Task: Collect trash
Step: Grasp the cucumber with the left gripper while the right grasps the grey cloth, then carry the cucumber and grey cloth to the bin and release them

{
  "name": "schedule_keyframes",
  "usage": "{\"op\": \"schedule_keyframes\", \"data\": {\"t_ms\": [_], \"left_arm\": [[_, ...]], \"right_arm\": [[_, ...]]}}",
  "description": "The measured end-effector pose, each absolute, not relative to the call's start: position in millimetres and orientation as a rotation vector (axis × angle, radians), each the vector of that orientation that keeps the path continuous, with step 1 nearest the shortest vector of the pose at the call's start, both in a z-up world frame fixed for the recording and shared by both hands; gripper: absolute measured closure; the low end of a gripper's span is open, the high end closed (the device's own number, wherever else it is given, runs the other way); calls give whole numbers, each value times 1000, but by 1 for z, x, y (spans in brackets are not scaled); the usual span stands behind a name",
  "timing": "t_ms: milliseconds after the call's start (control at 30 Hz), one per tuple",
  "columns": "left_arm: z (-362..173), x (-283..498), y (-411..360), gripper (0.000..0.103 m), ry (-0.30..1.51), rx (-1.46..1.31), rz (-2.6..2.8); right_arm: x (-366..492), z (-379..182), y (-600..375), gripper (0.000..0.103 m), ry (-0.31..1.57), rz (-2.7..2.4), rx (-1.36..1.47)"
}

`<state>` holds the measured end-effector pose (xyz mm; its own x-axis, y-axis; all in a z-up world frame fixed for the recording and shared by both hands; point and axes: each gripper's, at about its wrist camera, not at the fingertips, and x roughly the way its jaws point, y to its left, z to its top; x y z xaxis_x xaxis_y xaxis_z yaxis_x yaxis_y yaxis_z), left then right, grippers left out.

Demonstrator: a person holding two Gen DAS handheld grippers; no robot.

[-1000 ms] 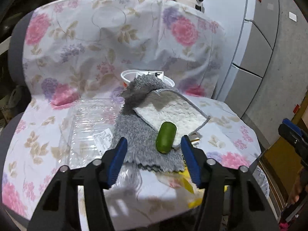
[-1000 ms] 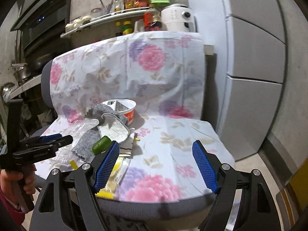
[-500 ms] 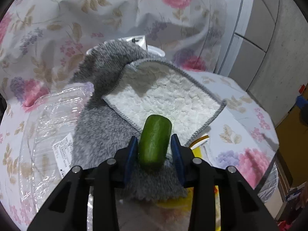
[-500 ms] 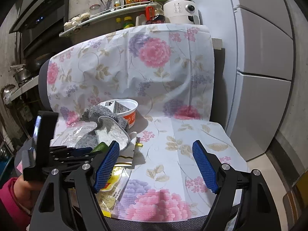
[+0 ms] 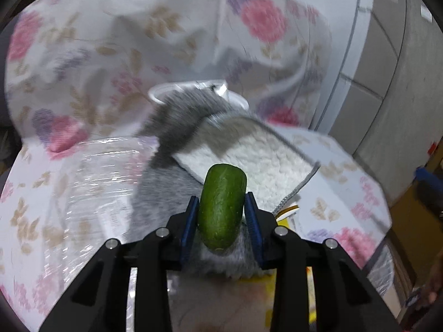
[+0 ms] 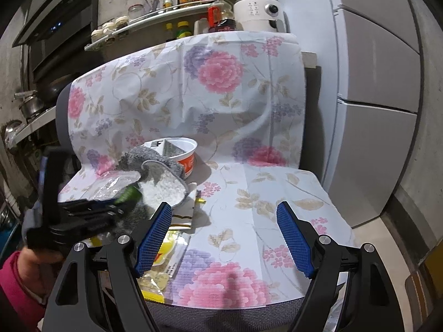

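My left gripper [image 5: 221,215] is shut on a green cucumber piece [image 5: 223,204] and holds it lifted just above the grey and white cloth [image 5: 249,163] on the flowered chair seat [image 5: 346,171]. The right wrist view shows the same cucumber piece [image 6: 130,193] in the left gripper [image 6: 116,203] at the seat's left side. My right gripper [image 6: 224,238] is open and empty over the seat's front. A clear plastic tray [image 5: 91,182], a white instant-noodle bowl [image 6: 182,152] and yellow wrappers [image 6: 163,251] lie on the seat.
The chair back [image 6: 193,83] is draped in flowered cloth. A grey fridge [image 6: 368,110] stands to the right. A shelf with bottles and a white cooker [image 6: 254,11] is behind. The right half of the seat [image 6: 271,193] is bare.
My left gripper moved in, shut on the cucumber piece and lifted it off the cloth. My right gripper moved a little closer to the seat and stayed open.
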<state>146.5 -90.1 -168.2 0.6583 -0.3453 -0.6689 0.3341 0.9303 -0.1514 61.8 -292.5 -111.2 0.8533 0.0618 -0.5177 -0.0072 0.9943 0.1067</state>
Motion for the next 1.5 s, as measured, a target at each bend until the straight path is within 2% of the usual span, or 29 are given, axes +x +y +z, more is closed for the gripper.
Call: {"op": "schedule_keyframes", "data": {"t_ms": [167,233,300,567,767,800,833,867,900,1200,1500], "left_arm": [[-154,127,-62,71,754,-48,-324],[-151,121,-53,71,750,-55,-305],[-149,117,-42,71,743,-59,-287],[-152,119,-19,71,752,-94,-259],[-158,121,-16,71,769,-106,-263],[-158,121,-16,71,768,-102,-262],[-158,120,-16,71,766,-101,-261],[-157,120,-15,71,763,-100,-258],[-157,119,-15,71,761,-102,-256],[-129,98,-19,71,692,-105,-291],[-107,66,-74,71,622,-73,-472]], "right_arm": [[90,-127,-269,27,595,91,69],[105,-135,-261,49,615,107,61],[123,-144,-256,62,641,136,79],[181,-165,-246,62,712,190,135],[190,-166,-231,63,734,178,78],[187,-163,-228,70,723,171,61],[184,-159,-224,88,710,159,35],[182,-155,-223,97,700,153,20],[178,-150,-221,99,683,154,8],[106,-78,-217,100,459,193,-17],[42,-61,-273,99,448,103,89]]}}
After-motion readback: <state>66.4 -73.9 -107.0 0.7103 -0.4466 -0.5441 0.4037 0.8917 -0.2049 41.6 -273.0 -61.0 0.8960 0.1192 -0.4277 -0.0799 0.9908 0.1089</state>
